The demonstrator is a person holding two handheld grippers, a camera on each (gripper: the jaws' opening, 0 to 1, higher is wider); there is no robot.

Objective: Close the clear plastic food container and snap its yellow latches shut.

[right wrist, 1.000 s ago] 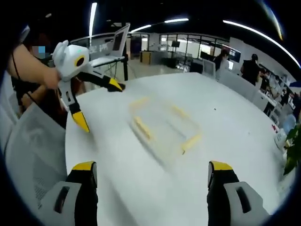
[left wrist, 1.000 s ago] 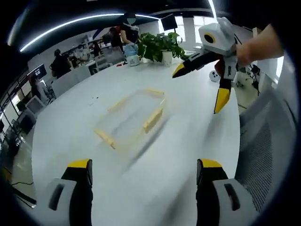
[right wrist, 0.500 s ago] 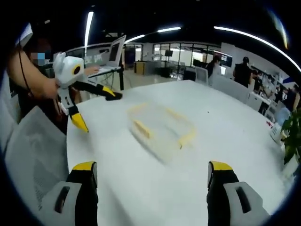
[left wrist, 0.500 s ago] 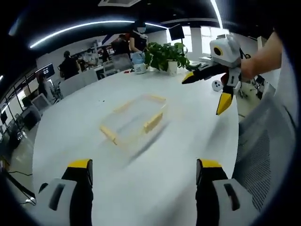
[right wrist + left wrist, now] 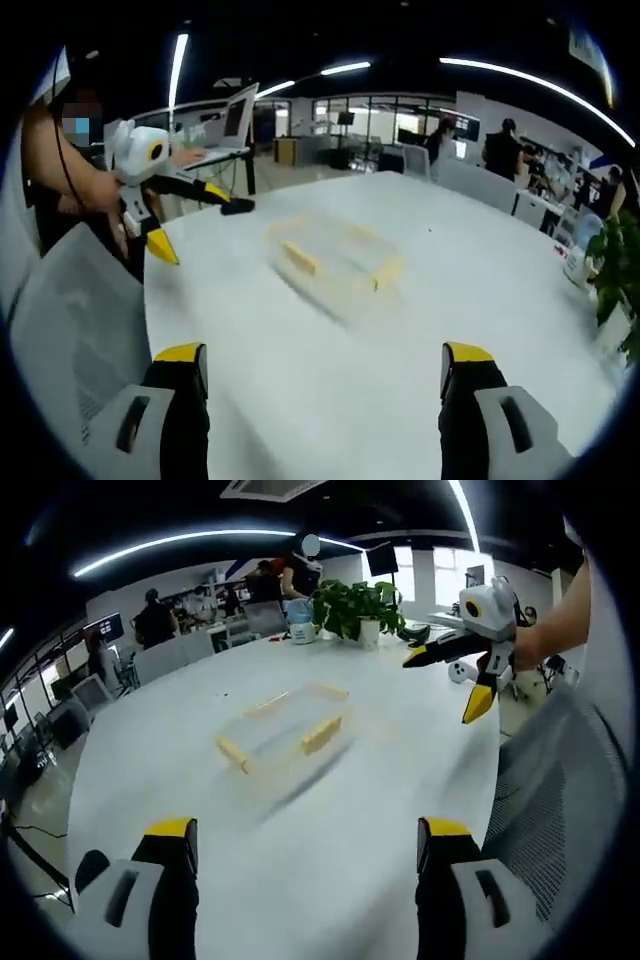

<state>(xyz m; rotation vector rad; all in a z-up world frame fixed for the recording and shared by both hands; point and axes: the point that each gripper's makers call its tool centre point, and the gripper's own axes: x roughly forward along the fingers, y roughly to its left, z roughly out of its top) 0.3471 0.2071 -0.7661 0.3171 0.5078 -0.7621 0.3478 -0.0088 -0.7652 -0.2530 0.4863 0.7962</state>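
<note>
Container with four yellow latches sits on table

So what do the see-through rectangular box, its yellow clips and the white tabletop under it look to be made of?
The clear rectangular food container looks like transparent plastic: the table shows through its walls. Its yellow latches look like opaque, matte plastic, though motion blur softens them. The white table has a smooth, faintly glossy surface, probably laminate; that is a guess from the soft sheen.
</note>
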